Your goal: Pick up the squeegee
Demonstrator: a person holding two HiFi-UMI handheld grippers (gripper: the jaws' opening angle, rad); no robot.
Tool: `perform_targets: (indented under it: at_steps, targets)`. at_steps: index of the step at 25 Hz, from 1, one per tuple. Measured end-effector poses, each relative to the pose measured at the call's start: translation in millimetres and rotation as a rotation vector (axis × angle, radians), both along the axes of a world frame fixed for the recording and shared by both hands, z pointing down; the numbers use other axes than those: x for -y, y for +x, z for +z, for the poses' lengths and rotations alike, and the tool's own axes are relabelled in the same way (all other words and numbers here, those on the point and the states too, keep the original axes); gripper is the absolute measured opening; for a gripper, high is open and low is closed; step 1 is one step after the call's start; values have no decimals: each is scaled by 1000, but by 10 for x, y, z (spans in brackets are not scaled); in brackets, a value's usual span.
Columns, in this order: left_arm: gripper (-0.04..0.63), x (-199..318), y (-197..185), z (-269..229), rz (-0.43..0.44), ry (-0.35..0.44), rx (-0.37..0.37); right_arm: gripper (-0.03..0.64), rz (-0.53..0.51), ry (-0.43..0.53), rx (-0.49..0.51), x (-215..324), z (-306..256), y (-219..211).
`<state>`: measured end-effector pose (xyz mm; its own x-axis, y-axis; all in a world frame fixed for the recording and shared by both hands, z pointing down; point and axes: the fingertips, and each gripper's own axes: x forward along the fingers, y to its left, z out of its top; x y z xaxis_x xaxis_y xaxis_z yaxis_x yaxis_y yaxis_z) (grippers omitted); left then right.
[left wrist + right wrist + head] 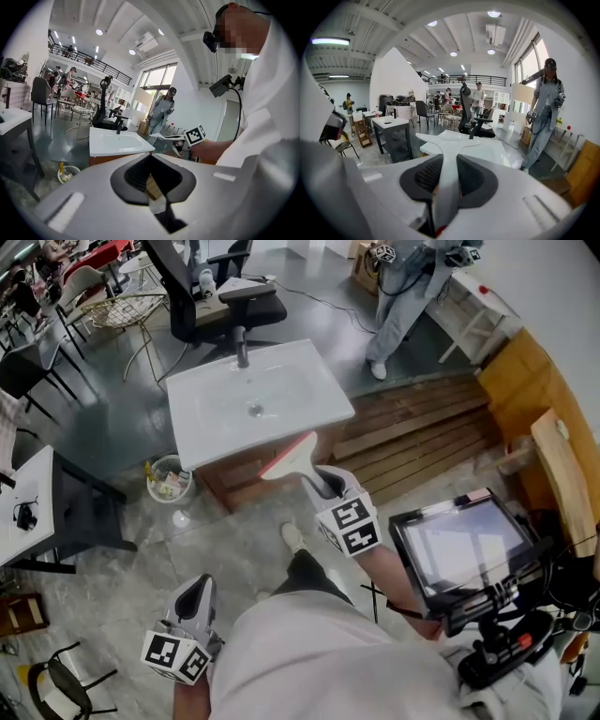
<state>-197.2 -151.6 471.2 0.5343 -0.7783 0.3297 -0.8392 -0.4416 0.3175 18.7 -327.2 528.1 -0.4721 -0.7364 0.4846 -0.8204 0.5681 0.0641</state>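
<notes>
Pickup appears complete: the right gripper (323, 482) has its jaws closed partway onto the handle of the one white plastic squeegee with a red blade edge (291, 457), held at the near edge of the single white rectangular sink (216, 418), apparently clear of it. The left gripper (194, 594), well back from the sink, has its jaws together and empty. The next move probably calls for a firm, steady hold. Grippers: two.

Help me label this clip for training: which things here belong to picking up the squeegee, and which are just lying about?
In the job:
squeegee, held in the right gripper.

Just about:
left gripper, empty; white sink; waste basket; office chair; screen on its stand; standing person.
</notes>
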Motion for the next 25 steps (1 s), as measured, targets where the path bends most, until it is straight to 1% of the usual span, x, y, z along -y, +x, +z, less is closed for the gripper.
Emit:
perform_targets:
  at_steps: [8, 18, 22, 25]
  targets:
    - [8, 51, 26, 11, 18, -4, -6, 95, 23, -3, -6, 15, 0, 66]
    - [8, 123, 135, 43, 51, -19, -7, 95, 73, -3, -14, 51, 36, 289]
    - [8, 208, 87, -5, 59, -23, -8, 95, 107, -9, -19, 161, 33, 351]
    - [8, 316, 103, -28, 63, -23, -4, 95, 138, -11, -22, 310, 74, 477]
